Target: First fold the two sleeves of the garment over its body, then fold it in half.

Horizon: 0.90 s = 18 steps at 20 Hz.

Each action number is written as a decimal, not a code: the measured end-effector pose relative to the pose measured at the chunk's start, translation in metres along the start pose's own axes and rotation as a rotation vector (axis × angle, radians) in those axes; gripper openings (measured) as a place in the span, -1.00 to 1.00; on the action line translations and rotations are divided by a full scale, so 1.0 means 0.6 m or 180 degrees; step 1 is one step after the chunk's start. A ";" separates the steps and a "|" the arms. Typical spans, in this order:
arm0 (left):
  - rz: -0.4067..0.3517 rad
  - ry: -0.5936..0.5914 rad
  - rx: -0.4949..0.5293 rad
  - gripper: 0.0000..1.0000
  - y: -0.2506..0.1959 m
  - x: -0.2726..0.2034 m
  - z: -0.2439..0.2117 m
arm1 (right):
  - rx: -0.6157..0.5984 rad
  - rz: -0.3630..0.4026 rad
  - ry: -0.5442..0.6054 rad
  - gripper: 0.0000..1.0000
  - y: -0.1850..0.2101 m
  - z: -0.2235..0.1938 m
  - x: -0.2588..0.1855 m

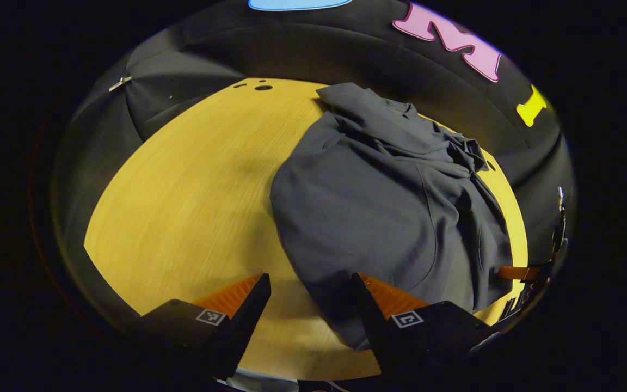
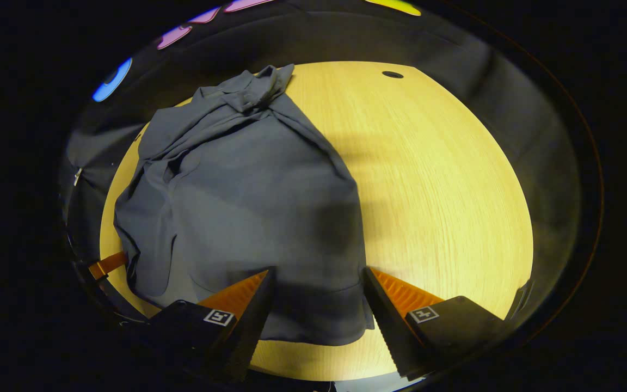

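A dark grey garment [image 1: 379,212] lies on the round wooden table [image 1: 194,196], its near hem flat and its far end bunched into folds. In the left gripper view my left gripper [image 1: 311,277] stands open over the garment's near left edge, one finger above cloth and the other above bare wood. In the right gripper view the garment [image 2: 248,207] spreads left of centre. My right gripper [image 2: 319,269] is open above the near right corner of the hem, with nothing held. A finger of each gripper shows at the other view's edge [image 1: 517,272] [image 2: 106,265].
The table [image 2: 444,190] has bare wood on both sides of the garment. Small round holes [image 1: 263,87] [image 2: 392,74] sit near its far rim. Black cloth walls [image 1: 183,54] surround the table closely.
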<state>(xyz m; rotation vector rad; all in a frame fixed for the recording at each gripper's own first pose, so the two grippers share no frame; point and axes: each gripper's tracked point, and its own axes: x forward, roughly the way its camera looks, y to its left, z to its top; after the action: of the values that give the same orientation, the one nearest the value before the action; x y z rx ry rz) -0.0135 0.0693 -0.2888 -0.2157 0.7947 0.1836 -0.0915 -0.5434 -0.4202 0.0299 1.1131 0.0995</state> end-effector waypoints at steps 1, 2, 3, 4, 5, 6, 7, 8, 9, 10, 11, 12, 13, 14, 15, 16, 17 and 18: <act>0.0012 -0.0029 0.0034 0.89 -0.003 0.002 0.001 | -0.0015 0.0035 0.0018 0.99 0.014 -0.001 0.001; 0.0020 -0.0037 0.0073 0.89 -0.001 0.003 0.001 | -0.0024 0.0059 0.0019 0.97 0.032 -0.004 0.001; 0.0010 -0.0028 0.0101 0.89 0.000 -0.001 0.000 | -0.0035 0.0087 0.0030 0.97 0.046 -0.005 0.002; -0.0025 -0.0019 0.0109 0.89 -0.005 -0.003 0.000 | -0.0057 0.0112 0.0032 0.97 0.059 -0.009 0.002; -0.0053 -0.0014 0.0124 0.90 -0.010 -0.004 -0.001 | -0.0107 0.0133 0.0040 0.97 0.072 -0.011 0.002; -0.0085 0.0001 0.0168 0.91 -0.017 -0.005 -0.003 | -0.0185 0.0106 0.0037 0.97 0.080 -0.012 0.004; -0.0087 0.0013 0.0236 0.91 -0.030 -0.001 -0.007 | -0.0285 0.0030 0.0046 0.97 0.081 -0.013 0.007; -0.0045 0.0020 0.0317 0.92 -0.042 0.006 -0.010 | -0.0399 -0.0047 0.0058 0.97 0.081 -0.016 0.010; 0.0013 0.0020 0.0420 0.91 -0.053 0.015 -0.011 | -0.0507 -0.0135 0.0068 0.97 0.080 -0.018 0.011; 0.0073 0.0025 0.0544 0.92 -0.058 0.020 -0.014 | -0.0543 -0.0135 0.0052 0.97 0.087 -0.016 0.006; 0.0142 0.0033 0.0685 0.91 -0.059 0.020 -0.018 | -0.0550 -0.0135 0.0068 0.93 0.091 -0.018 0.010; 0.0121 0.0013 0.0762 0.92 -0.067 0.022 -0.019 | -0.0542 -0.0135 0.0059 0.87 0.100 -0.019 0.012; 0.0115 0.0000 0.0804 0.88 -0.076 0.021 -0.020 | -0.0536 -0.0140 0.0073 0.69 0.109 -0.018 0.014; 0.0109 -0.0016 0.0811 0.90 -0.081 0.020 -0.019 | -0.0545 -0.0124 0.0060 0.57 0.115 -0.014 0.018; 0.0086 -0.0003 0.0794 0.71 -0.081 0.021 -0.016 | -0.0583 -0.0099 0.0063 0.40 0.120 -0.013 0.018; 0.0064 -0.0006 0.0776 0.67 -0.083 0.022 -0.013 | -0.0635 -0.0060 0.0067 0.42 0.127 -0.015 0.018; 0.0045 0.0014 0.0786 0.60 -0.084 0.023 -0.015 | -0.0675 -0.0028 0.0064 0.15 0.132 -0.014 0.019; 0.0005 0.0005 0.0828 0.55 -0.090 0.024 -0.015 | -0.0681 -0.0002 0.0054 -0.02 0.137 -0.014 0.020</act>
<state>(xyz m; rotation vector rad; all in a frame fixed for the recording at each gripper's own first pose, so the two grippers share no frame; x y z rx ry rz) 0.0037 0.0160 -0.2987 0.0303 0.8120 0.0800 -0.0994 -0.4607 -0.4287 -0.1627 1.1145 0.2180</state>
